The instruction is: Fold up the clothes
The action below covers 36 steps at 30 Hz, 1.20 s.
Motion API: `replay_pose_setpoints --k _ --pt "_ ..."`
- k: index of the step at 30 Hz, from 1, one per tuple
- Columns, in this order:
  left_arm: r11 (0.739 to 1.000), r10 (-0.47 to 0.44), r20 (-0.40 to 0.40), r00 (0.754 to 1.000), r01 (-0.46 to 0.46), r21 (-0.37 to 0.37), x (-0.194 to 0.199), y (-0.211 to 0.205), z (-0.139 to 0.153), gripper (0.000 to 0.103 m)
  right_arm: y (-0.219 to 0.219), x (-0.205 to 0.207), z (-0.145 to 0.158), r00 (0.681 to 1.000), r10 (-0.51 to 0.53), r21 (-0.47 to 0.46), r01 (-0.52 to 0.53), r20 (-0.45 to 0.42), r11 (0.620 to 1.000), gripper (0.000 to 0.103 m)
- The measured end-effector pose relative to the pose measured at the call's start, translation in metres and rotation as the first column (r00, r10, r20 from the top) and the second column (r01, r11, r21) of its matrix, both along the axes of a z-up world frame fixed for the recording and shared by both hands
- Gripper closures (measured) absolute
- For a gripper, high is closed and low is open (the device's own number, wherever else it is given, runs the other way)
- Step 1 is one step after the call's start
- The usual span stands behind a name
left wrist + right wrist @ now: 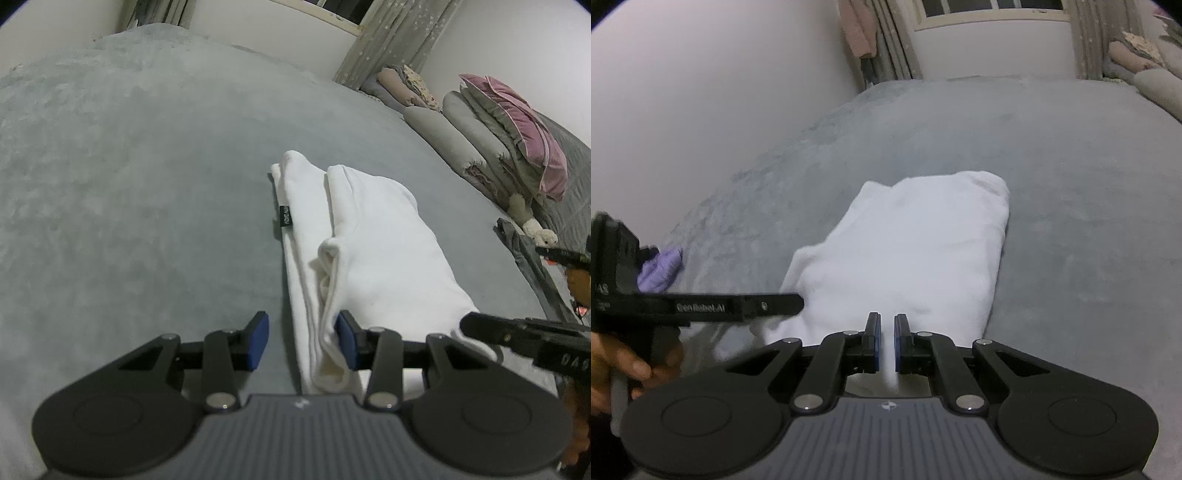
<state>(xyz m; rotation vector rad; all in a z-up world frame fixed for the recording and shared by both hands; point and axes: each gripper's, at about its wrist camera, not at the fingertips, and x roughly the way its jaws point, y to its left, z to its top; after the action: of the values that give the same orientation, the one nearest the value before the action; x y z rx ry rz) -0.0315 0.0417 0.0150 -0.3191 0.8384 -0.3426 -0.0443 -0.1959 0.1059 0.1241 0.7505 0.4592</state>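
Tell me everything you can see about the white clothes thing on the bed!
The white garment is soft, plain, thick-looking cloth, folded into a long narrow bundle with layered edges and a rounded fold at its far end. A small black tag sticks out of its left side. It lies flat on the grey bed cover. The left tongs are open around its near edge; the right tongs, nearly closed, pinch a ridge of it.

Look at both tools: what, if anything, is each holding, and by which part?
The left tool is open, straddling the folded white cloth garment's near edge. The right tool looks nearly shut over that edge; actual grip unclear.
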Motion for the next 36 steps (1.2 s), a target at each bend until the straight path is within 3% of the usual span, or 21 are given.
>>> replay_pose_setpoints --k 6,8,15,24,29,36 --pt "1.000 0.009 -0.019 1.000 -0.009 -0.026 0.000 0.005 0.000 0.066 -0.024 -0.003 0.004 0.999 -0.036 0.052 0.036 0.015 0.998 0.084" --pt "1.000 0.011 -0.019 1.000 -0.011 -0.023 -0.001 0.005 0.000 0.066 -0.028 -0.004 0.005 0.998 -0.064 0.027 0.064 0.022 0.998 0.075" --pt "1.000 0.009 -0.018 1.000 -0.009 -0.018 0.000 0.003 -0.001 0.066 -0.013 0.000 -0.011 0.999 -0.055 -0.077 0.054 -0.004 0.996 0.069" --pt "0.999 0.012 -0.030 0.999 -0.013 -0.036 0.001 0.006 0.000 0.066 -0.039 0.004 -0.008 0.995 -0.089 0.084 0.094 -0.054 0.992 0.065" --pt "0.998 0.018 -0.046 0.999 -0.021 -0.064 0.003 0.009 -0.002 0.066 -0.043 0.010 -0.021 0.988 -0.091 0.181 0.112 -0.125 0.977 0.048" --pt "0.996 0.020 -0.059 0.998 -0.025 -0.086 0.006 0.011 -0.005 0.067 -0.043 0.018 -0.041 0.977 -0.058 0.299 0.120 -0.207 0.947 0.040"
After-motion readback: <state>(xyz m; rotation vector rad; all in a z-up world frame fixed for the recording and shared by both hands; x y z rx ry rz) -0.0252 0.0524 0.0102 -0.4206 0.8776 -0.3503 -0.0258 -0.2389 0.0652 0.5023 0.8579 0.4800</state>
